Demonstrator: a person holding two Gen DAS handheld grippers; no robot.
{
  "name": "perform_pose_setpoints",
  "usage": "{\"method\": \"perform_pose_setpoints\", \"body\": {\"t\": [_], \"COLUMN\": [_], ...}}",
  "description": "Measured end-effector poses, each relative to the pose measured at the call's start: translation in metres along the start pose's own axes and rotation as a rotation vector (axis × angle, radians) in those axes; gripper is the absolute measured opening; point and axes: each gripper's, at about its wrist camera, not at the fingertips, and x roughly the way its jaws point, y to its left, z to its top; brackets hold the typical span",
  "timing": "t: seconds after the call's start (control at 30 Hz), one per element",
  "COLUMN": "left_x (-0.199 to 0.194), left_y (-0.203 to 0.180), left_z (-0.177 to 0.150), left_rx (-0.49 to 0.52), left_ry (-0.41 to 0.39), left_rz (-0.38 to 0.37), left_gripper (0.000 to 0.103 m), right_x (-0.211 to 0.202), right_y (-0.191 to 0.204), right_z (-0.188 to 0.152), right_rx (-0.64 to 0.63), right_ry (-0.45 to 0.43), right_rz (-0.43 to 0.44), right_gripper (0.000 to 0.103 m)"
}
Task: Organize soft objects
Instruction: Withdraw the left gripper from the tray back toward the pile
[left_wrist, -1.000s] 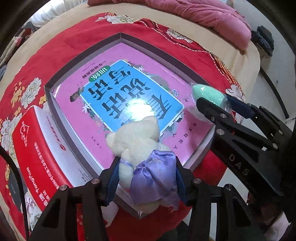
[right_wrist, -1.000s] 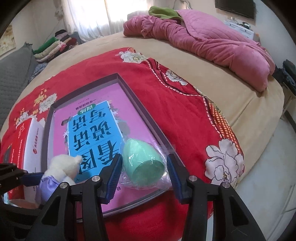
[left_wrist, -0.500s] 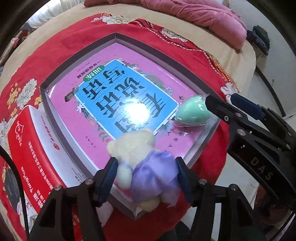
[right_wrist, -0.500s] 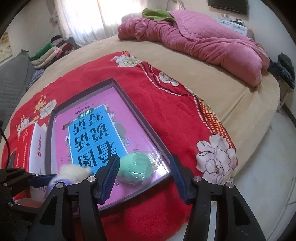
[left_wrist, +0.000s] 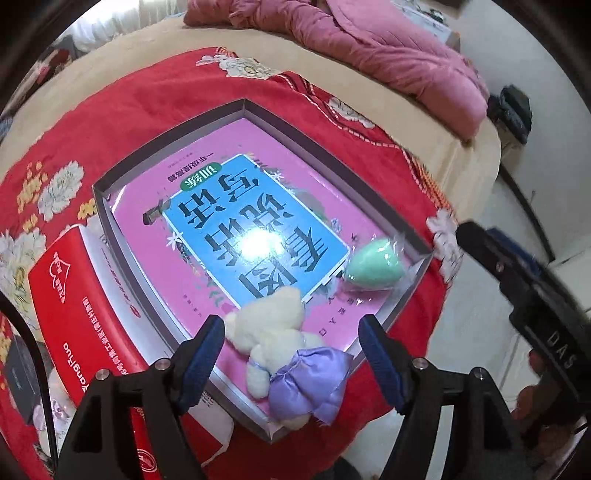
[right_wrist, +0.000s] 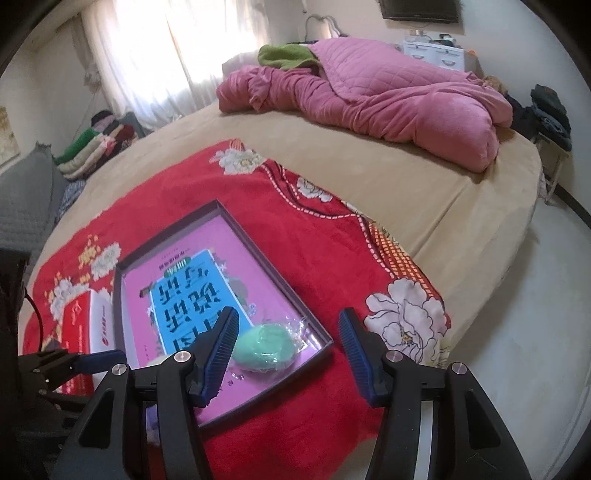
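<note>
- Left hand-held gripper spread wide, gripping nothing; the plush bear lies between its fingers at the grey tray's near corner.
- Right hand-held gripper likewise wide apart, above the bagged green sponge in the tray.
- Pink quilt lies on the bed beyond.

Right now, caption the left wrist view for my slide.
Open left gripper above plush bear and green sponge in tray.

Tan bed, bright curtained window
</note>
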Motion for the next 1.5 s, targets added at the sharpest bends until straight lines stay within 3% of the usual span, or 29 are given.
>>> {"method": "perform_pose_setpoints", "body": {"t": [0.23,0.5,0.6,0.67,1.07,1.27,1.5], "left_x": [-0.025,-0.062,-0.082,-0.095,-0.14,-0.162,-0.196], "left_y": [0.013,0.017,0.022,0.026,0.067,0.104,0.177], "left_z": [-0.001,-0.026,-0.039,-0.046,-0.104,-0.135,-0.174], "left_rx": [-0.028,0.004,-0.013,-0.024,-0.135,-0.209,-0.363], "left_ry": [-0.069,-0.137,-0.177,-0.204,-0.259,-0.278,-0.318], "left_rz": [0.021,0.066,0.059,0.067,0.12,0.141,0.227], "left_gripper": [0.075,0.075,0.075,0.075,0.075,0.075,0.075], "right_x": [-0.008,-0.025,-0.036,-0.043,-0.076,-0.083,-0.092], "right_y": [0.001,0.009,0.019,0.029,0.089,0.129,0.172], "right_z": [-0.001,-0.007,-0.007,-0.007,-0.018,-0.024,-0.035], "right_rx": [0.012,-0.002,-0.02,-0.046,-0.163,-0.212,-0.286], "right_ry": [-0.008,-0.015,-0.029,-0.039,-0.059,-0.047,-0.039], "right_rz": [0.008,0.027,0.044,0.044,0.063,0.136,0.187], "right_gripper": [0.059,0.059,0.059,0.075,0.075,0.075,0.075]}}
